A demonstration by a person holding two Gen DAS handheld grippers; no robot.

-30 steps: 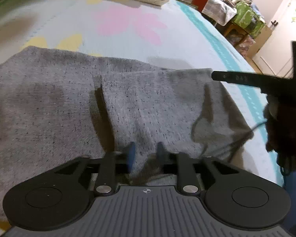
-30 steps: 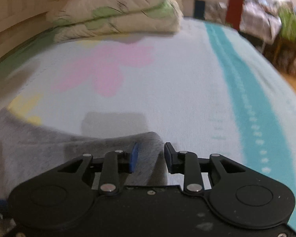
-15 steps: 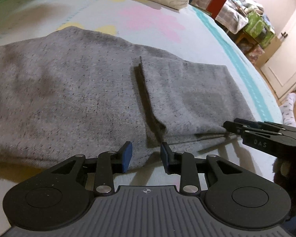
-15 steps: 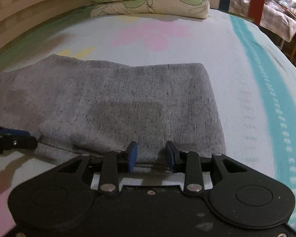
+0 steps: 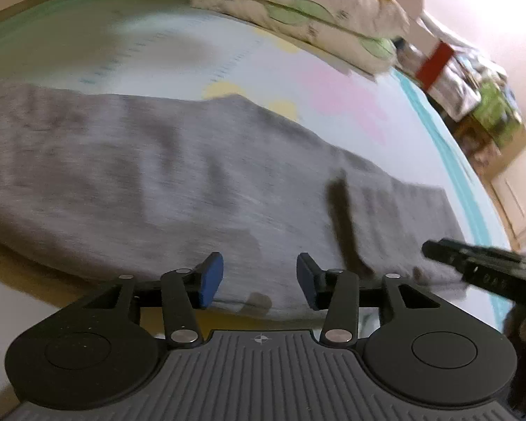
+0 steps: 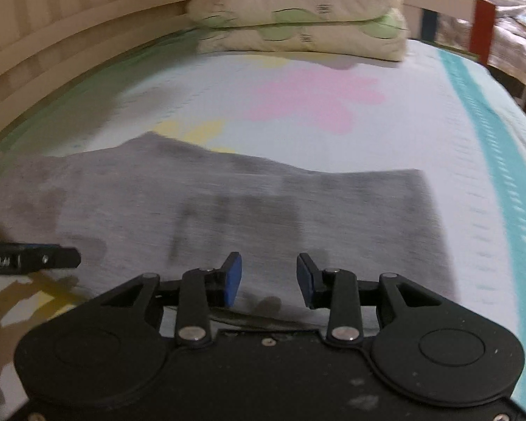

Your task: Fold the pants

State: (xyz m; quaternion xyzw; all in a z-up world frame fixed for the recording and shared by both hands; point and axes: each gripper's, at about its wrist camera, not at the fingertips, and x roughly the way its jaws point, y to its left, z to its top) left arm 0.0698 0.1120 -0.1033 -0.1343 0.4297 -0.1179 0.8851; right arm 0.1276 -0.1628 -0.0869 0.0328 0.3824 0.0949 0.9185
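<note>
The grey pants (image 5: 157, 182) lie flat across the bed sheet, one end folded over at the right with a dark fold line (image 5: 343, 217). My left gripper (image 5: 259, 280) hovers over the near edge of the pants. Its jaws are opening and the blue pads touch no cloth. My right gripper (image 6: 268, 279) stands over the near edge of the folded part of the pants (image 6: 228, 210), jaws opening too, nothing pinched. The right gripper (image 5: 473, 270) shows at the right edge of the left wrist view. The left gripper (image 6: 35, 261) shows at the left edge of the right wrist view.
A folded quilt with green leaf print (image 6: 298, 17) lies at the far end of the bed. The sheet (image 6: 315, 105) is pale with a pink flower and a teal stripe (image 6: 491, 140) along its right side. A wooden rail (image 6: 70, 52) runs at the left; clutter (image 5: 473, 80) stands beyond the bed.
Both grippers held the pants' end a second ago, laid it down folded over, let go and drew back toward the near edge. Their jaws now stand wider.
</note>
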